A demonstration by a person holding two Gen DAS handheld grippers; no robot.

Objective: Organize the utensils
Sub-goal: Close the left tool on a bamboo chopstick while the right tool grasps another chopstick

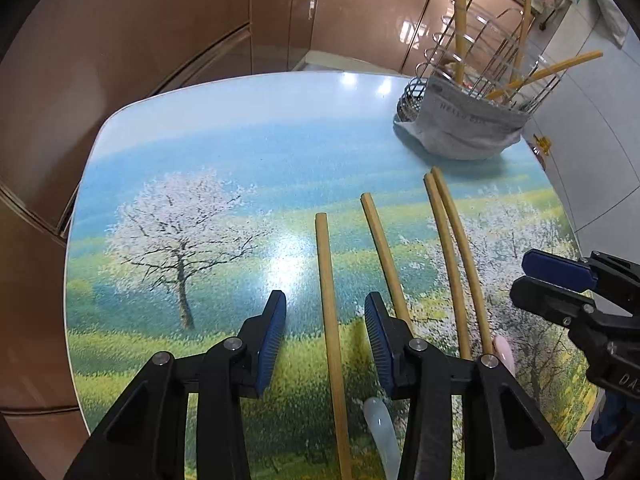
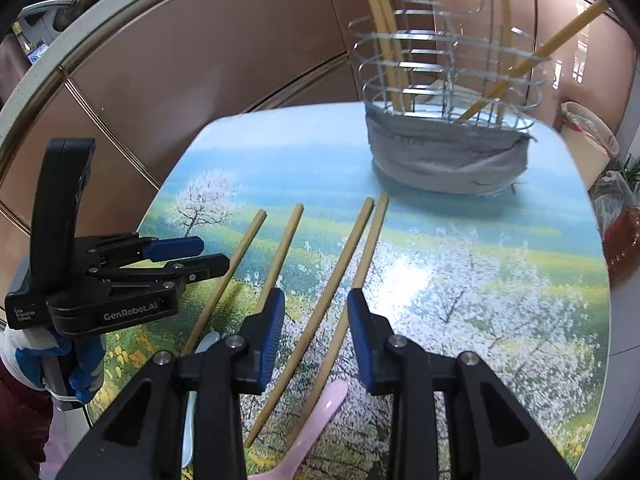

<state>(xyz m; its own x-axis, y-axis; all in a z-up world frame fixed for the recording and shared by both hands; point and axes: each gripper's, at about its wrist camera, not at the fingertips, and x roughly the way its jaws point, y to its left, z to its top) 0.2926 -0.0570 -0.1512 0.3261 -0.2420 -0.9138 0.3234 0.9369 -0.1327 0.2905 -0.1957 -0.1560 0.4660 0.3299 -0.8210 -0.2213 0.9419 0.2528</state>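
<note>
Several bamboo chopsticks lie on the landscape-printed table (image 1: 180,160). My left gripper (image 1: 325,334) is open and empty, its jaws either side of the leftmost chopstick (image 1: 330,312) without touching it. A second chopstick (image 1: 384,252) and a pair (image 1: 452,256) lie to its right. My right gripper (image 2: 316,340) is open and empty above the pair (image 2: 344,264). A pale blue spoon (image 1: 380,428) and a pink spoon (image 2: 312,428) lie near the table's front edge. A wire utensil holder (image 2: 448,80) wrapped in grey cloth holds more chopsticks at the far right.
Brown cabinet doors (image 1: 160,40) stand behind the table. Bags (image 2: 616,216) sit on the floor to the right of the table. My right gripper (image 1: 556,284) shows in the left wrist view, my left gripper (image 2: 208,256) in the right wrist view.
</note>
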